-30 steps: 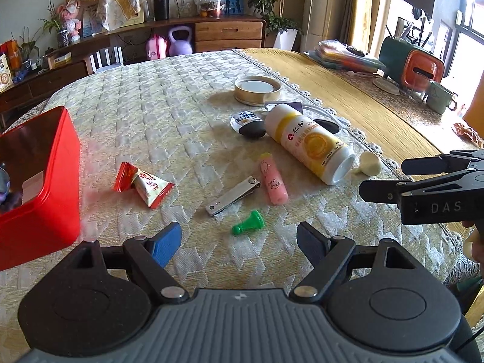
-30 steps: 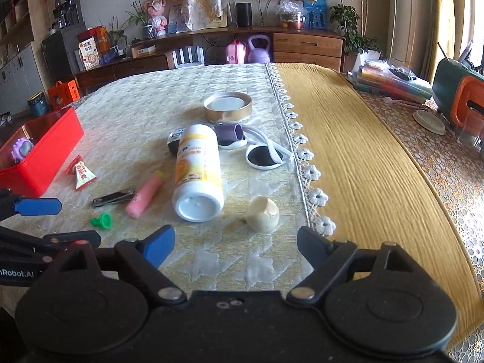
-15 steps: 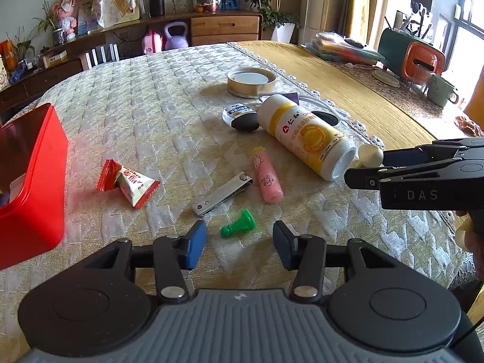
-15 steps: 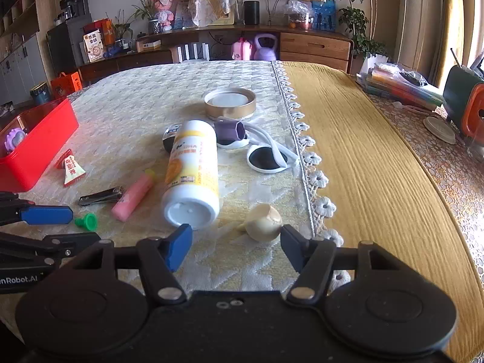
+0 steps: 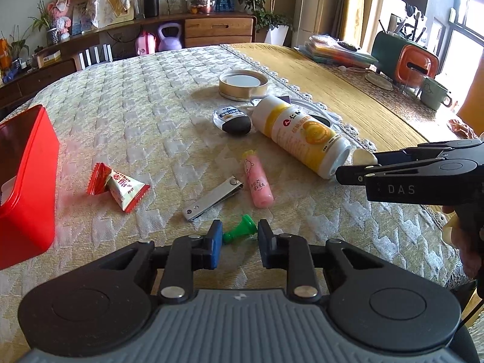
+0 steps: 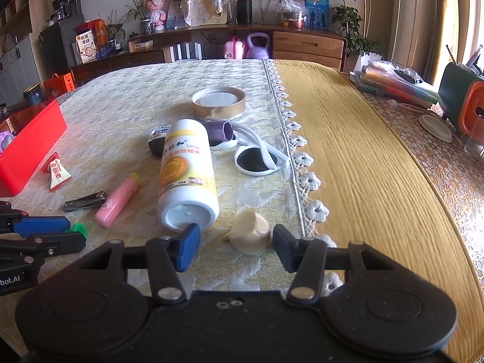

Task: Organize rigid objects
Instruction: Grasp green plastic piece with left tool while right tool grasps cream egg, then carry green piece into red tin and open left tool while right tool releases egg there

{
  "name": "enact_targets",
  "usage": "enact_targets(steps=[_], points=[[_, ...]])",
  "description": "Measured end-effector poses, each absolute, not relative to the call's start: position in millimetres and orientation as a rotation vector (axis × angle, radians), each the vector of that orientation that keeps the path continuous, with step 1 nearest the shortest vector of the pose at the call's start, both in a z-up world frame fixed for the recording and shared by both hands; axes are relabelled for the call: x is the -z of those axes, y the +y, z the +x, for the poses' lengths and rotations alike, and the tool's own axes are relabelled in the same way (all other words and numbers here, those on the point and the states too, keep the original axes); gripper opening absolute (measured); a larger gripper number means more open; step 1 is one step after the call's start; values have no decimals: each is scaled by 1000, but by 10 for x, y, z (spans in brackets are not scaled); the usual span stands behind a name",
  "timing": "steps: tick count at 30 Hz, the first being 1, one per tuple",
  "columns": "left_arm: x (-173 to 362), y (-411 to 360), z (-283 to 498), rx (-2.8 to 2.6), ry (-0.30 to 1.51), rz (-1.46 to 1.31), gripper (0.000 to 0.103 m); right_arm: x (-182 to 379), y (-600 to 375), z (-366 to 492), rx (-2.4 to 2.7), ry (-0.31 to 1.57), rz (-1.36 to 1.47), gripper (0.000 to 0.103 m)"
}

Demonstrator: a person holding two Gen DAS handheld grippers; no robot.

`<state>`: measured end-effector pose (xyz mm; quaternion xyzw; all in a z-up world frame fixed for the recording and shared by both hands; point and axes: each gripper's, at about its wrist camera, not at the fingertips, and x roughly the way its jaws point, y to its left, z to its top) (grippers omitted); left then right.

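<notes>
My left gripper [image 5: 239, 236] is open, its jaws on either side of a small green plastic piece [image 5: 240, 231] on the quilted cloth, close but apart from it. My right gripper [image 6: 236, 243] is open around a cream egg-shaped shell [image 6: 250, 232], with gaps on both sides. Beyond lie a white and yellow bottle [image 5: 301, 136] on its side, a pink tube [image 5: 257, 181], a nail clipper [image 5: 211, 198] and a red and white candy packet [image 5: 119, 186]. A red box [image 5: 25, 181] stands at the left.
A gold-rimmed round lid [image 5: 243, 84], a black and clear oval case [image 5: 233, 121], white sunglasses [image 6: 257, 157] and a purple cap [image 6: 219, 130] lie further back. A yellow runner [image 6: 363, 157] covers the right side, with books and a green and orange caddy [image 5: 405, 60] beyond.
Both grippers moved forward and down and narrowed their jaws: the left now brackets the green piece, the right now brackets the cream shell.
</notes>
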<state>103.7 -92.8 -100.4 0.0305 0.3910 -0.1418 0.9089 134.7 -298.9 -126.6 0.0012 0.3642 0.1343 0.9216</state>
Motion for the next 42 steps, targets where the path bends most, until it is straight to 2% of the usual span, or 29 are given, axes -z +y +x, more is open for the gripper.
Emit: enact_targets(steps=[3, 6, 25, 42], points=[[1005, -922, 1036, 293, 807, 59, 24, 1262, -2990, 1340, -257, 742, -6, 32], [1004, -920, 1035, 292, 807, 62, 24, 1246, -3009, 1322, -253, 739, 3, 28], [751, -702, 919, 265, 803, 14, 24, 726, -2879, 928, -280, 668, -12, 28], [237, 65, 857, 144, 742, -36, 24, 206, -2067, 817, -470, 618, -85, 28]])
